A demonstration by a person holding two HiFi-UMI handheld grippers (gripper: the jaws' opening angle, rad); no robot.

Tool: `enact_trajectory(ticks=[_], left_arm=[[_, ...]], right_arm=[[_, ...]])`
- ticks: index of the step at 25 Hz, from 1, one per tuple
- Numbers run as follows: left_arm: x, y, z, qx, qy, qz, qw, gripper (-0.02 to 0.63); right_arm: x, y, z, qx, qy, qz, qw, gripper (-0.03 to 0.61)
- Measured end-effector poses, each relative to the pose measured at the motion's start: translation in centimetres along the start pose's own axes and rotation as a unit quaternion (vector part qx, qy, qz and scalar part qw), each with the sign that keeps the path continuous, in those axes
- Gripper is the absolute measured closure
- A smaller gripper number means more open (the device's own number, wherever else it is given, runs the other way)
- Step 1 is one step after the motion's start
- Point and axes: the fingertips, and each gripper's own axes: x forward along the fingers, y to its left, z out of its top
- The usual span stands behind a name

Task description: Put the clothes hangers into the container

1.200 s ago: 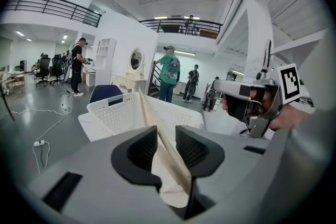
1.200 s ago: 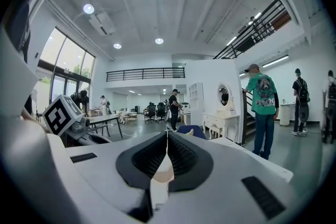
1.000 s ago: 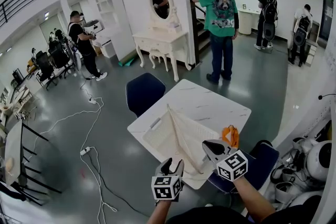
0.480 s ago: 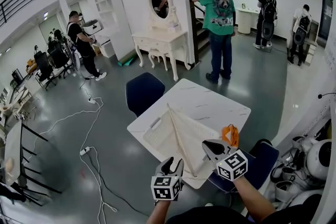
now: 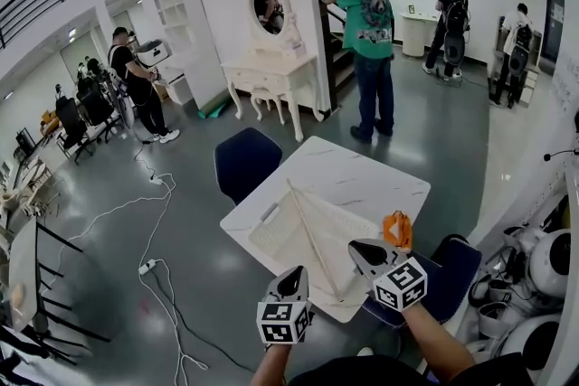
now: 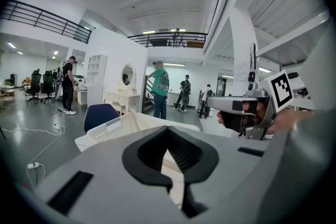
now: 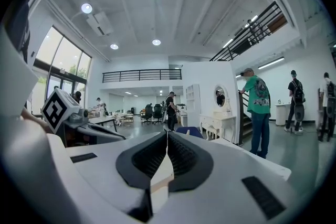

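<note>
the white slatted container (image 5: 271, 235) sits on the marble desk (image 5: 362, 181), and the pale wooden hangers (image 5: 312, 235) rest in and across it. one long bar slants up over its near rim toward the desk edge between the two grippers. i see no other hanger lying loose on the desk, so loading looks close to finished; what is left seems to be settling that raised bar down inside. a small orange thing (image 5: 395, 229) lies just beside the right gripper (image 5: 355, 247); i cannot tell what it is.

the left gripper (image 5: 293, 273) hangs at the near desk edge with its jaws fully together and nothing pinched. the right gripper's jaws also meet at the tips; a pale strip shows in the slit below, and i cannot tell whether it is a hanger.

no brand or label is readable; the print on the green shirt (image 5: 369, 9) is too small, and the cubes carry only square markers.
</note>
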Motion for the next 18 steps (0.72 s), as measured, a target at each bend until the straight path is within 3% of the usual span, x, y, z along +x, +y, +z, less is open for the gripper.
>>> enact_trajectory(ticks=[18], left_arm=[[-5.7, 1.8, 2.1, 0.036, -0.043, -0.068, 0.9961, 0.609]], right_arm=[[-0.1, 6.8, 1.2, -0.011, -0.006, -0.048, 0.999, 0.557]])
